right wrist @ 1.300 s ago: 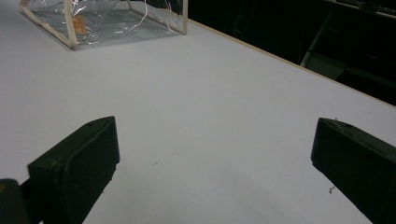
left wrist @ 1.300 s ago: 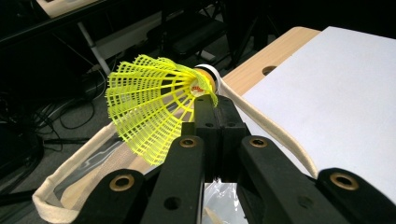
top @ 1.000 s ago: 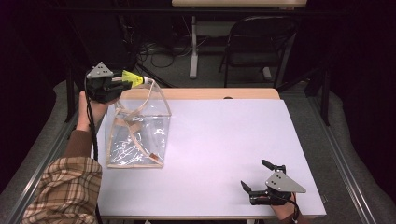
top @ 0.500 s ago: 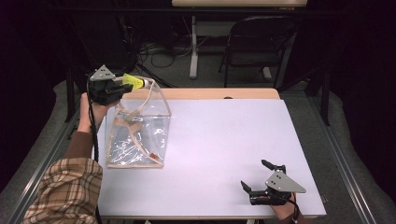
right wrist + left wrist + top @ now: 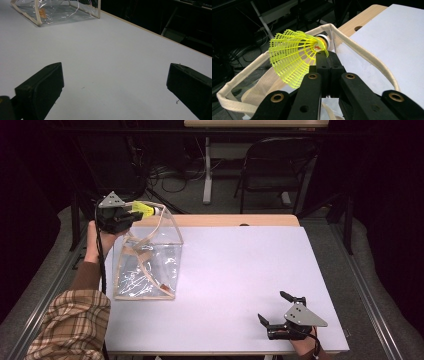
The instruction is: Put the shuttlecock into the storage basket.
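My left gripper (image 5: 131,213) (image 5: 325,56) is shut on a yellow shuttlecock (image 5: 144,210) (image 5: 291,55), pinching it at the edge of its mesh skirt near the white cork. It holds the shuttlecock just over the far left corner of a clear plastic bag (image 5: 146,257) (image 5: 359,65) with a cream fabric rim and straps, which stands on the white table (image 5: 240,270). My right gripper (image 5: 275,309) (image 5: 115,82) rests low at the table's near right edge, open, with nothing between its black jaws.
The bag (image 5: 52,10) shows far off in the right gripper view. A wooden strip (image 5: 230,220) runs along the table's far edge. Behind the table stand a dark chair (image 5: 272,167) and a table leg (image 5: 207,170) among floor cables.
The left gripper with the shuttlecock has shifted slightly toward the bag's rim. The right gripper has not moved.
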Demonstrator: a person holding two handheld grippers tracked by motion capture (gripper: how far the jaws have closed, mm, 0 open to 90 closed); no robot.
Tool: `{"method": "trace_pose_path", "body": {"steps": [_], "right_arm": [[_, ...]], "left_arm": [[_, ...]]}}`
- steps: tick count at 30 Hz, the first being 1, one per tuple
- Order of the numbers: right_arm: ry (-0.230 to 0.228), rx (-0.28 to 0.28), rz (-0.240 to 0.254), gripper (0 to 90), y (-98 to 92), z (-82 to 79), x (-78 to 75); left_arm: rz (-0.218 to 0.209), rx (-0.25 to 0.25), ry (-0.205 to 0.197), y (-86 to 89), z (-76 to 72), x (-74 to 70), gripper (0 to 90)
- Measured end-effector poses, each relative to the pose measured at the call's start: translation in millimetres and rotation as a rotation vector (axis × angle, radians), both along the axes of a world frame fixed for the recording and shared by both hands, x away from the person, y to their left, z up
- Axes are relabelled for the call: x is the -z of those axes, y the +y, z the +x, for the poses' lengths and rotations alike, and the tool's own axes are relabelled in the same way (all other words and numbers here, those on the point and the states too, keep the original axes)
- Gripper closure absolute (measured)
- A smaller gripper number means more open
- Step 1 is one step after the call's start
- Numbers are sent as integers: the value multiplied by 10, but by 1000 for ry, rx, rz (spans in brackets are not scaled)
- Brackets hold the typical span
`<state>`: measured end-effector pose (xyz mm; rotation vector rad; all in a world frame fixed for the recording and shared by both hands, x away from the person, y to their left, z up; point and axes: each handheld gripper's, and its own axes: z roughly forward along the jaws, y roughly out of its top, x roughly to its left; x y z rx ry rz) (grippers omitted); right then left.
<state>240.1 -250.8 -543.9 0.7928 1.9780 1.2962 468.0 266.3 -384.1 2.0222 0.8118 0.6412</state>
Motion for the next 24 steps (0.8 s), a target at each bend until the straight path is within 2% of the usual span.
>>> {"method": "trace_pose_path", "body": {"steps": [4, 15, 24], "right_arm": [[0, 0, 0, 6, 1, 1, 1], [0, 0, 1, 6, 0, -1, -1], [-1, -1, 2, 6, 0, -1, 0]], "left_arm": [[-6, -4, 4, 2, 14, 20, 899], [19, -5, 14, -33, 55, 57, 899], [20, -7, 28, -53, 91, 98, 899]]}}
